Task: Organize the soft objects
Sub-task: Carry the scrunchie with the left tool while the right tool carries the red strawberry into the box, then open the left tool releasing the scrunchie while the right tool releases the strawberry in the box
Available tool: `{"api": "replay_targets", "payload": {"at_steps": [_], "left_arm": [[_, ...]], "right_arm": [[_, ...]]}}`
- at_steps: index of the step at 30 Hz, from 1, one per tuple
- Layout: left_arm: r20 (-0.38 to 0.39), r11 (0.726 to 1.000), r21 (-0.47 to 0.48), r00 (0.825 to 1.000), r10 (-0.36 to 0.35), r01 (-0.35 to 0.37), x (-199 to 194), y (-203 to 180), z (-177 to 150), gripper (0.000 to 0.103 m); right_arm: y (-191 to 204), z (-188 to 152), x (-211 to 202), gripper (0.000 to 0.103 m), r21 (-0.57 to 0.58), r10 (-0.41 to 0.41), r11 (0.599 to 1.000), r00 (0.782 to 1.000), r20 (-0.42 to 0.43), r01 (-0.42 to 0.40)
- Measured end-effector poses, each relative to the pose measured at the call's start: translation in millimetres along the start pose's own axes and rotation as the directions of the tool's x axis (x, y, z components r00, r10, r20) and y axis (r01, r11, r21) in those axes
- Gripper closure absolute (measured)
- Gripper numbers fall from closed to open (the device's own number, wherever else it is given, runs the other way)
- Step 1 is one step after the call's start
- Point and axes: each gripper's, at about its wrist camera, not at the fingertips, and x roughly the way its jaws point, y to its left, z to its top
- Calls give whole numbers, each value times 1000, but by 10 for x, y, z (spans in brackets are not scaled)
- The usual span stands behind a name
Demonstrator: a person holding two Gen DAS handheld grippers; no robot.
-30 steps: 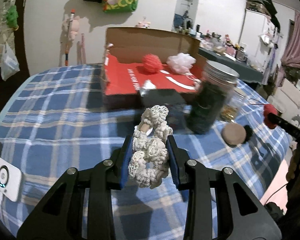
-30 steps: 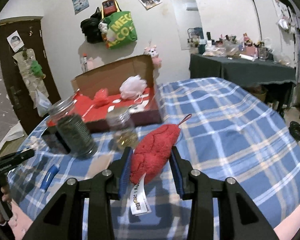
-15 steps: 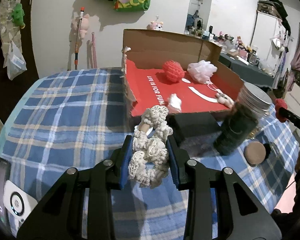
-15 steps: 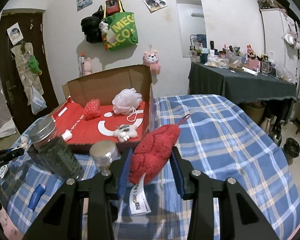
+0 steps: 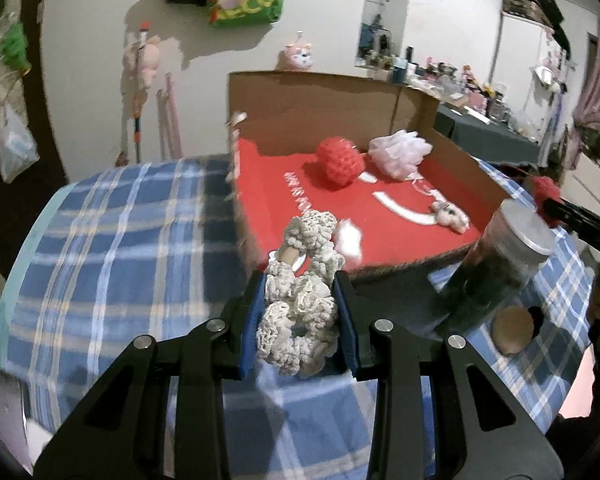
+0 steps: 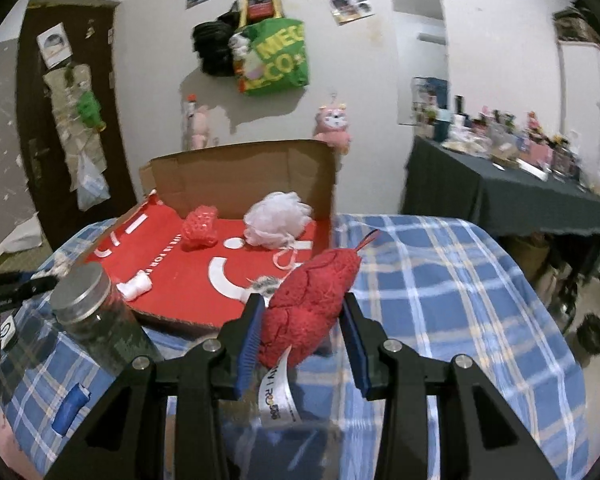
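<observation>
My left gripper (image 5: 300, 316) is shut on a cream crocheted scrunchie (image 5: 300, 304), held above the checked bedspread just short of the cardboard box's near edge. My right gripper (image 6: 302, 332) is shut on a red fluffy sponge (image 6: 312, 300) with a white label hanging from it, also raised before the box. The open cardboard box (image 5: 380, 208) (image 6: 188, 292) has a red floor. On it lie a red knitted ball (image 5: 338, 160) (image 6: 200, 230), a white mesh pouf (image 5: 400, 152) (image 6: 278, 220), a small furry toy (image 5: 448, 214) and a white wad (image 5: 348, 236) (image 6: 136, 286).
A dark glass jar with a metal lid (image 5: 496, 272) (image 6: 96, 316) stands at the box's near corner. A round brown puff (image 5: 514, 326) and a blue tube (image 6: 70, 406) lie on the blue checked bedspread (image 5: 112, 240). A dark table with clutter (image 6: 520, 188) stands at the right.
Both grippers have risen and moved closer to the box with their loads still held. The box's red floor and the things on it now show more fully.
</observation>
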Motion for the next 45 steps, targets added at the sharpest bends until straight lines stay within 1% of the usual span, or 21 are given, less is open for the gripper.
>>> {"api": "replay_targets", "payload": {"at_steps": [3, 5, 7, 8, 9, 10, 11, 13, 14, 16, 18, 20, 25, 27, 29, 31, 33, 37, 40, 42, 45], "left_arm": [[-11, 999, 38, 999, -31, 31, 85, -101, 165, 71], [-27, 996, 63, 997, -66, 68, 173, -191, 293, 71], [-54, 989, 89, 992, -112, 116, 280, -300, 415, 71], [-78, 985, 101, 988, -132, 139, 366, -368, 494, 71], [-93, 983, 109, 986, -139, 149, 424, -417, 541, 71], [-111, 979, 121, 983, -149, 162, 492, -475, 590, 71], [-130, 974, 136, 978, -165, 182, 579, -543, 654, 71], [-172, 964, 157, 967, -186, 213, 734, -641, 743, 71], [-192, 960, 164, 962, -193, 225, 810, -681, 777, 71], [-227, 955, 171, 953, -200, 242, 944, -742, 842, 71], [-271, 948, 180, 940, -208, 261, 1089, -808, 887, 71], [-303, 946, 193, 933, -195, 260, 1195, -848, 896, 71], [-378, 941, 220, 912, -160, 256, 1419, -924, 878, 71], [-397, 939, 219, 903, -162, 265, 1471, -933, 871, 71], [-414, 939, 220, 897, -156, 265, 1521, -937, 867, 71], [-427, 937, 224, 892, -151, 267, 1559, -949, 852, 71], [-441, 935, 233, 886, -143, 266, 1596, -973, 830, 70], [-459, 931, 251, 879, -126, 264, 1667, -1005, 788, 69], [-459, 930, 258, 880, -121, 262, 1670, -1012, 789, 69], [-466, 929, 262, 877, -117, 263, 1677, -1022, 791, 69], [-484, 927, 265, 868, -112, 267, 1705, -1026, 779, 69]], "right_arm": [[51, 155, 157, 61, -40, 59, 997, 998, -32, -60], [103, 266, 295, 61, -62, 115, 991, 991, -69, -120], [170, 380, 463, 61, -84, 186, 977, 975, -120, -197], [198, 415, 521, 61, -93, 205, 971, 969, -139, -219], [234, 461, 613, 61, -106, 232, 962, 958, -171, -252], [278, 511, 730, 61, -121, 264, 948, 941, -212, -293], [302, 536, 797, 61, -129, 279, 940, 930, -237, -315], [359, 588, 982, 61, -139, 312, 919, 898, -309, -368], [393, 601, 1081, 61, -144, 322, 910, 881, -347, -390], [459, 599, 1268, 61, -163, 313, 898, 853, -418, -410], [507, 594, 1396, 61, -176, 298, 892, 836, -461, -416], [527, 591, 1497, 61, -174, 300, 884, 811, -502, -435], [584, 571, 1647, 61, -178, 302, 865, 770, -561, -469], [609, 547, 1696, 61, -175, 301, 861, 757, -581, -477], [634, 516, 1721, 61, -180, 298, 857, 748, -593, -484], [636, 485, 1745, 61, -169, 304, 853, 733, -608, -493], [630, 470, 1750, 61, -170, 299, 854, 731, -614, -492], [628, 472, 1790, 61, -163, 296, 857, 726, -620, -489], [639, 467, 1811, 61, -159, 297, 857, 722, -625, -490], [646, 455, 1829, 61, -162, 291, 858, 721, -629, -487], [654, 434, 1864, 59, -161, 284, 861, 719, -635, -482]]}}
